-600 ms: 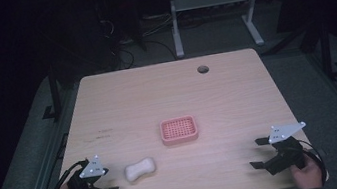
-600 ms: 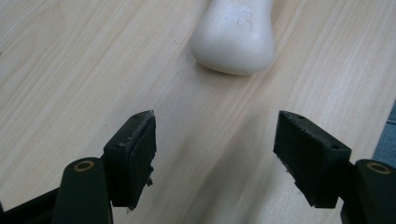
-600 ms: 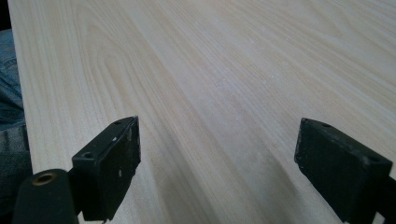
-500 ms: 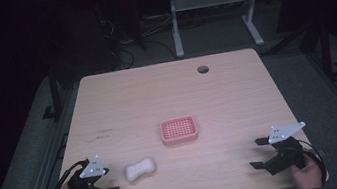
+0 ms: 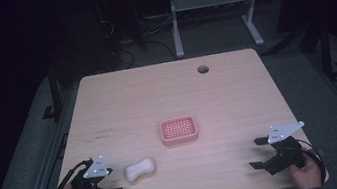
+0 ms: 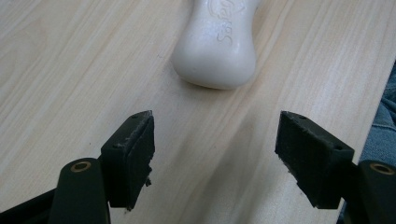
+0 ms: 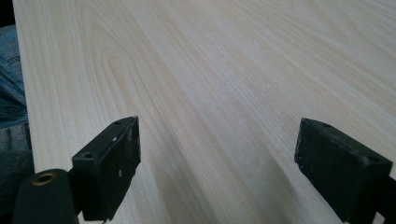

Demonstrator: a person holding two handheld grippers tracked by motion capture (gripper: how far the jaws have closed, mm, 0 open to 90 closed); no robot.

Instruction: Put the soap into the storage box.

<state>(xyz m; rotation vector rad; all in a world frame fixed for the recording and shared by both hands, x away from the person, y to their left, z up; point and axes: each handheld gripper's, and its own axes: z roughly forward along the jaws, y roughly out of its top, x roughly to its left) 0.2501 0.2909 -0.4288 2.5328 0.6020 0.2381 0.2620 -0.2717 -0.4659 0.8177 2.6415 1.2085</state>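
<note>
Presently my left gripper [image 6: 215,154] stands with its jaws spread wide and nothing between them, low over the wooden table [image 5: 122,101] at the near left corner. Just ahead of the jaws lies the white bar of soap [image 6: 218,44], flat on the table and apart from both pads. The gap is aimed along the bar's length, which I judge to be a lining-up for a grasp across its narrower waist.

Seen from the high view, the left gripper [image 5: 111,184] sits just beside the soap [image 5: 141,169]. The bar's long axis runs roughly left to right across the table, its far end tipped slightly away from me and toward the pink soap dish [image 5: 178,130]. That dish sits near the table's middle, well apart from the soap, its grid face up and nothing on it. I judge it the likely destination.

My right gripper [image 7: 217,168] likewise holds its jaws wide apart and empty over bare wood. It rests at the near right corner [image 5: 261,154], well apart from both soap and dish, evidently parked clear of the work.
</note>
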